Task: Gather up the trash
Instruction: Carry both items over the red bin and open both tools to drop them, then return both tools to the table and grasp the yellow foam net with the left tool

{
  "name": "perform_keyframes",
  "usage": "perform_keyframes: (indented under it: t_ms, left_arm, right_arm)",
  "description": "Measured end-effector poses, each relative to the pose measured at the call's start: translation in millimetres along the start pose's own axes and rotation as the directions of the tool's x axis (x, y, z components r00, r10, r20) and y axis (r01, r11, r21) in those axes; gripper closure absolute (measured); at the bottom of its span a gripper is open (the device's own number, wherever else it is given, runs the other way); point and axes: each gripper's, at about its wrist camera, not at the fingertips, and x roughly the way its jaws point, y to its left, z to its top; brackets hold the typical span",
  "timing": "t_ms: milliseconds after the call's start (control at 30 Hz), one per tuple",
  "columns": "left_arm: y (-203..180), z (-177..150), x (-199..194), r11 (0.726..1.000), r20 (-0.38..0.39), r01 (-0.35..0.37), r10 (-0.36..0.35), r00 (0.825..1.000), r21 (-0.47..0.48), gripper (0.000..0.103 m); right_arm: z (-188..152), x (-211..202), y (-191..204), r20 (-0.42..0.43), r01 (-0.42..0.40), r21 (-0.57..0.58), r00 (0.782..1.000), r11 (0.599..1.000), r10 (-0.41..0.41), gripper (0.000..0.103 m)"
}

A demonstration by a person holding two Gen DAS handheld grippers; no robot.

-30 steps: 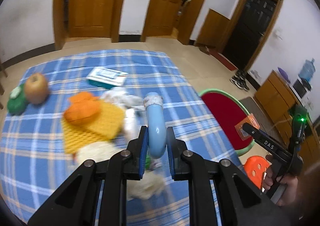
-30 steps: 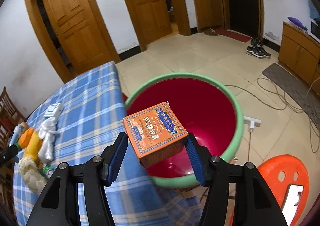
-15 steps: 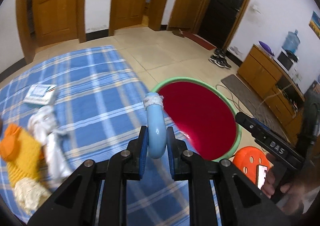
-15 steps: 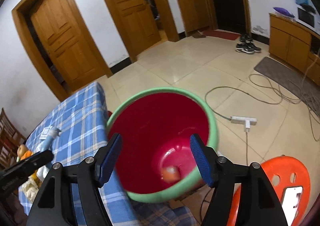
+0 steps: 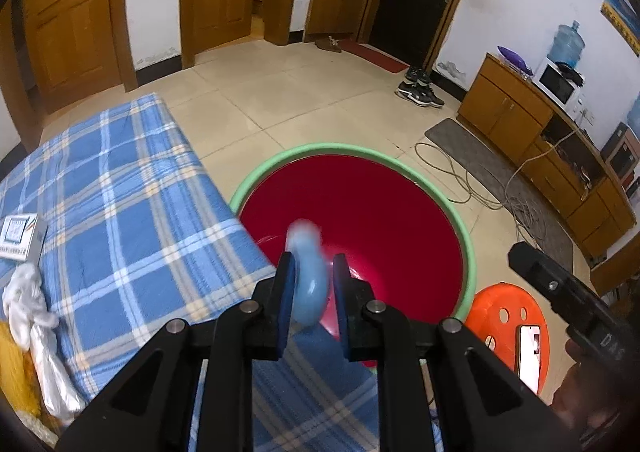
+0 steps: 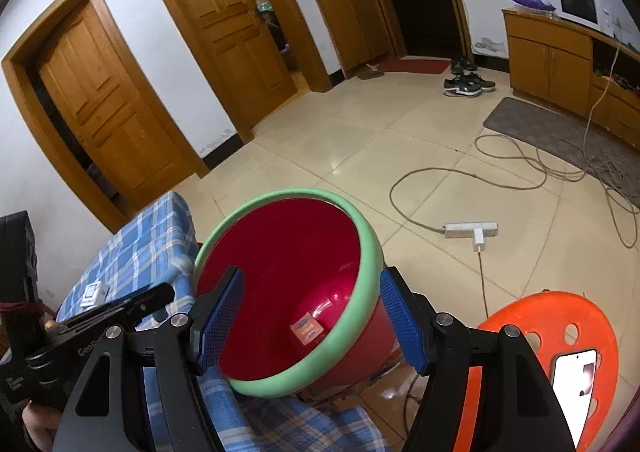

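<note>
1. A blurred, curved pale-blue plastic tube (image 5: 307, 276) sat between the left gripper (image 5: 308, 288)'s fingers, above the red plastic bin with a green rim (image 5: 466, 240).
2. Those jaws had just been opening, with a gap showing on the tube's right.
3. The right gripper (image 6: 312, 324) was spread wide with nothing in it.
4. A small orange carton (image 6: 306, 329) lay on the bin's bottom.
5. The bin stood beside a blue plaid tablecloth (image 5: 120, 192).

Even indoor light, soft glare on floor tiles (image 6: 344, 168); fisheye bends edges; blue tube (image 5: 308, 280) motion-blurred.
</note>
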Motion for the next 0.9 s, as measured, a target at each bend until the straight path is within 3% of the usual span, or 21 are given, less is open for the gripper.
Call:
perform_keyframes:
  t_ms: [100,200,500,900]
  left_arm:
    - [-2.2,-0.7,-4.8,1.000,0.014,-0.027,0.027,1.000,0.007,0.057]
    - [-2.3,-4.0,-13.7,0.999,0.029,-0.054,0.054,0.998,0.002,0.053]
    - [18.7,-24.5,-44.2,0.995,0.046,-0.072,0.076,0.996,-0.074,0.051]
    - [59.8,-60.3,-103.7,0.969,0.077,-0.158,0.174,0.982,-0.188,0.049]
  right_arm:
    - [-2.5,1.7,-0.3,-0.008,-0.004,0.002,1.000,1.000,0.004,0.032]
    - [-5.4,0.9,0.6,-0.017,-0.016,0.005,1.000,1.000,0.016,0.032]
    - [-14.1,-11.7,13.8,-0.028,-0.056,-0.018,0.998,0.998,0.056,0.032]
    - [-30.5,-31.8,50.3,-0.041,-0.128,-0.076,0.991,0.989,0.125,0.032]
